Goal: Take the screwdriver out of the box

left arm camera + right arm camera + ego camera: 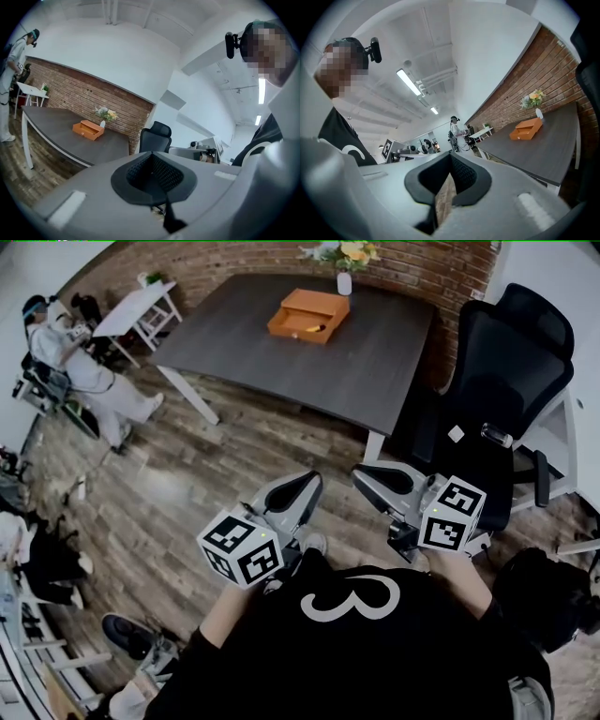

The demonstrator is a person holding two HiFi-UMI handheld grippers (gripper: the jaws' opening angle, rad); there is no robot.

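An orange box (309,315) with its drawer pulled out lies at the far side of the dark table (375,371). A small yellow item (315,328), likely the screwdriver's handle, lies in the drawer. Both grippers hang close to my body over the wood floor, well short of the table. My left gripper (309,482) is shut and empty, and so is my right gripper (371,474). The left gripper view shows its closed jaws (152,159) with the box (87,130) far off. In the right gripper view the pads meet at the tips (450,161), and the box (526,129) is far away.
A vase of flowers (344,279) stands behind the box by the brick wall. A black office chair (511,362) sits at the table's right end. A person in white (75,352) stands at far left beside a small white table (141,306).
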